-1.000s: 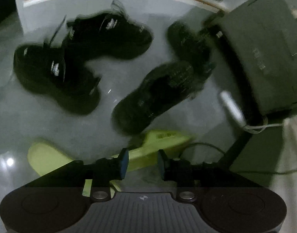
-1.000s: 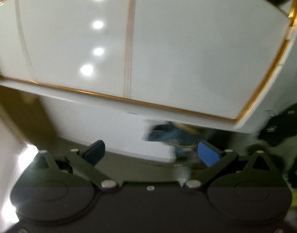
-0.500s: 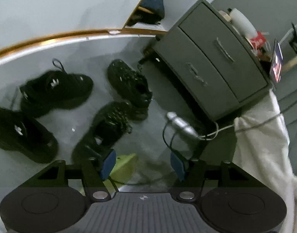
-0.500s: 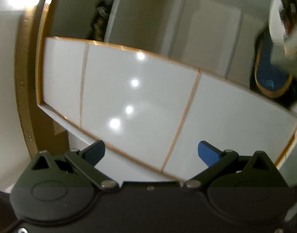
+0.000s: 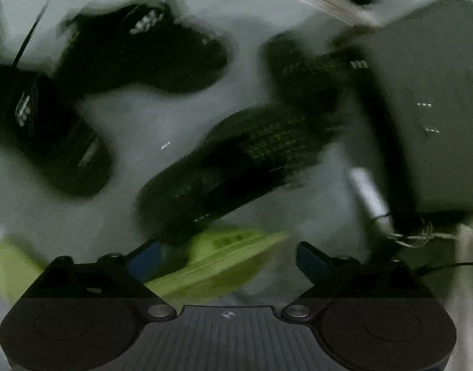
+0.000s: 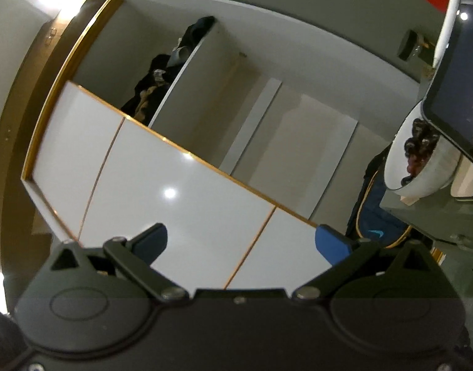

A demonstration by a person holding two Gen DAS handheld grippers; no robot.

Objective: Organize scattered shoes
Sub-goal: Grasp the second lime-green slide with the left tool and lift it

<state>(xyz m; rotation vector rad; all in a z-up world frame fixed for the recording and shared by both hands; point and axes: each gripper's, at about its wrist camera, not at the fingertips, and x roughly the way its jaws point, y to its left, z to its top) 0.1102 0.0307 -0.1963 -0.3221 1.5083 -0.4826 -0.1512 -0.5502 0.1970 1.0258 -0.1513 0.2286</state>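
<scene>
The left wrist view is blurred by motion and looks down on a pale floor. Several black shoes lie scattered there: a sneaker (image 5: 143, 52) at top centre, another (image 5: 44, 133) at left, a knit shoe (image 5: 236, 160) in the middle and one (image 5: 301, 71) behind it. A lime-green slipper (image 5: 217, 256) lies between the open fingers of my left gripper (image 5: 227, 259), nothing gripping it. A second green slipper (image 5: 7, 266) shows at far left. My right gripper (image 6: 241, 244) is open and empty, raised toward a white wardrobe; no shoes appear in its view.
A grey drawer cabinet (image 5: 428, 117) stands at right beside the shoes, with a white plug and cables (image 5: 372, 198) at its foot. White cloth (image 5: 465, 278) hangs at the right edge. The wardrobe (image 6: 180, 179) has gold-trimmed white panels; a bowl (image 6: 415, 160) and tablet sit at right.
The left gripper swung back down toward the shoes and its fingers spread wider around the green slipper. The right gripper tilted further upward, staying open.
</scene>
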